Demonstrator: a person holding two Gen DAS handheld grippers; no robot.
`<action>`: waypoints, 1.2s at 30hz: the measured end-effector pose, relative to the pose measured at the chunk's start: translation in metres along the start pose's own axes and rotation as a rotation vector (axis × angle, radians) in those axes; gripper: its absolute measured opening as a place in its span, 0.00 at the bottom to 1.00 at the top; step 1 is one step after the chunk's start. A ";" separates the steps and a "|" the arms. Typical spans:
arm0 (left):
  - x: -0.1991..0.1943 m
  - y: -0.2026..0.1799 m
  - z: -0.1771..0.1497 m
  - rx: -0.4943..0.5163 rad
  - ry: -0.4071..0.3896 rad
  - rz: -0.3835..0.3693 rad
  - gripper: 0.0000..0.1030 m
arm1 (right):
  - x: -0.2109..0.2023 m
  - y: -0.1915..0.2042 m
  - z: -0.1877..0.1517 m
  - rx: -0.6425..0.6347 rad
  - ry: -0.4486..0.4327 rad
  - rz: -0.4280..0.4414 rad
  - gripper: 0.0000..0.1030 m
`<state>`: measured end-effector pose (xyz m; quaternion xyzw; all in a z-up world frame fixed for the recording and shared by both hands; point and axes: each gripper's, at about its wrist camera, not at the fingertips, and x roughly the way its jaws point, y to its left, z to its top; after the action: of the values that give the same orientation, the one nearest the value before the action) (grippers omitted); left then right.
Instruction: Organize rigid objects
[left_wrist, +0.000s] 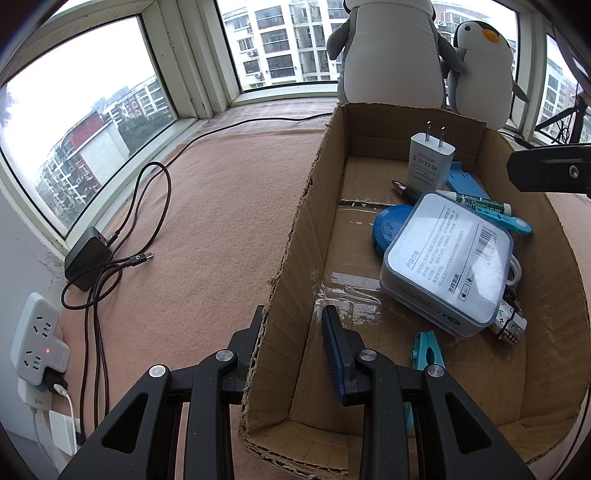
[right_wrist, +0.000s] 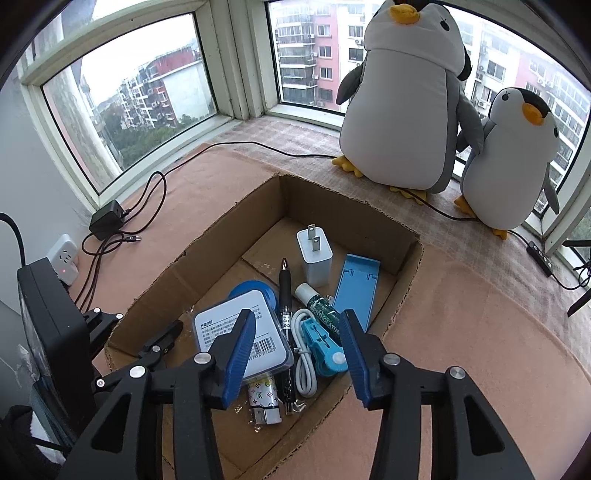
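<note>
a cardboard box (right_wrist: 229, 236) sits on a pink-covered window ledge (left_wrist: 207, 221), holding the rigid objects: a white plug adapter (right_wrist: 314, 258) standing near the far wall, a blue stand (right_wrist: 356, 291) beside it, a black pen (right_wrist: 285, 295), a green-labelled tube (right_wrist: 321, 304), a white cable (right_wrist: 303, 365), a teal clip (right_wrist: 325, 350), a patterned lighter (right_wrist: 262, 398), and a clear-lidded case (right_wrist: 240, 332) lying partly over a round blue disc (left_wrist: 388, 229). the left tool (left_wrist: 291, 332) straddles the box's left wall, one finger outside and one inside, its jaws set narrow on either side of the cardboard; whether they pinch it cannot be told. the right tool (right_wrist: 297, 354) hangs above the near end of the box, jaws wide and holding nothing. two plush penguins (right_wrist: 406, 103) stand at the window behind, and a black charger (left_wrist: 88, 262) with its cord lies left of the box.
</note>
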<state>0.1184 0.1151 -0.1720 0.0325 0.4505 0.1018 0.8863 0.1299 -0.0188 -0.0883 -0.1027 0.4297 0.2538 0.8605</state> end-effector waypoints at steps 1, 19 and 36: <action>0.000 0.000 0.000 0.000 0.000 0.000 0.30 | -0.002 -0.001 -0.001 0.004 -0.004 0.000 0.47; 0.001 0.001 -0.002 0.004 0.005 0.005 0.32 | -0.040 -0.031 -0.043 0.088 -0.023 -0.056 0.62; -0.004 0.005 -0.005 0.014 0.015 0.013 0.53 | -0.074 -0.056 -0.067 0.209 -0.067 -0.055 0.64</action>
<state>0.1111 0.1193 -0.1712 0.0411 0.4578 0.1047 0.8819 0.0758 -0.1183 -0.0729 -0.0155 0.4219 0.1871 0.8870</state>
